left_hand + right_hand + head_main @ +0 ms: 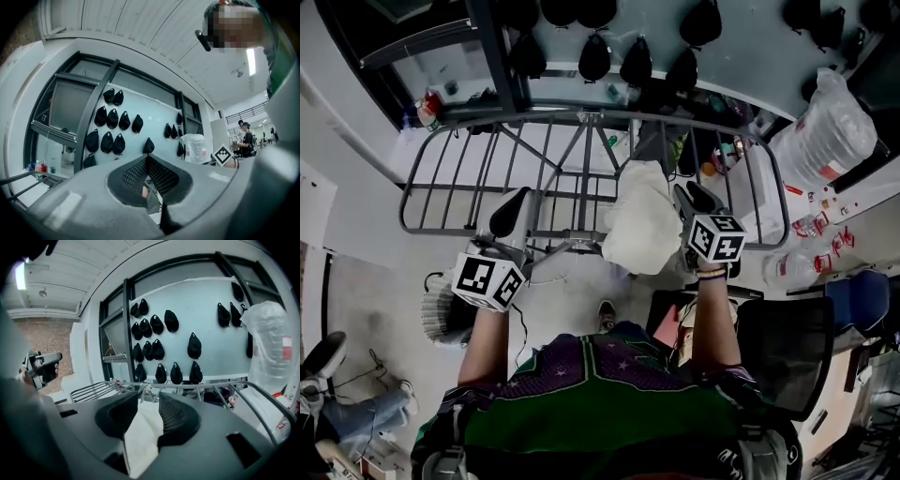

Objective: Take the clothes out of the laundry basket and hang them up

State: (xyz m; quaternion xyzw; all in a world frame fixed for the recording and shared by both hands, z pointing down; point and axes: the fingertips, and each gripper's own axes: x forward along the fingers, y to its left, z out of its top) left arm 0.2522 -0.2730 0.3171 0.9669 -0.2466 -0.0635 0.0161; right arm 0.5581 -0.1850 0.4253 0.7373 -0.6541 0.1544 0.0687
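Observation:
My right gripper (686, 195) is shut on a white cloth (642, 230), which hangs in a bunch over the middle of the grey metal drying rack (450, 225). In the right gripper view the cloth (140, 437) sits pinched between the ribbed pads (176, 413), with the rack's rails (197, 386) just beyond. My left gripper (521, 194) is held over the rack's left half, a little apart from the cloth. Its pads (159, 176) meet with nothing between them. A white ribbed laundry basket (439, 314) stands on the floor at the lower left, partly hidden by my left arm.
Several black caps (594, 56) hang on the pale wall behind the rack. A clear plastic bag of bottles (825, 131) stands at the right. A black chair (787, 347) is at my right side. Someone's leg and shoe (323, 356) show at the far left.

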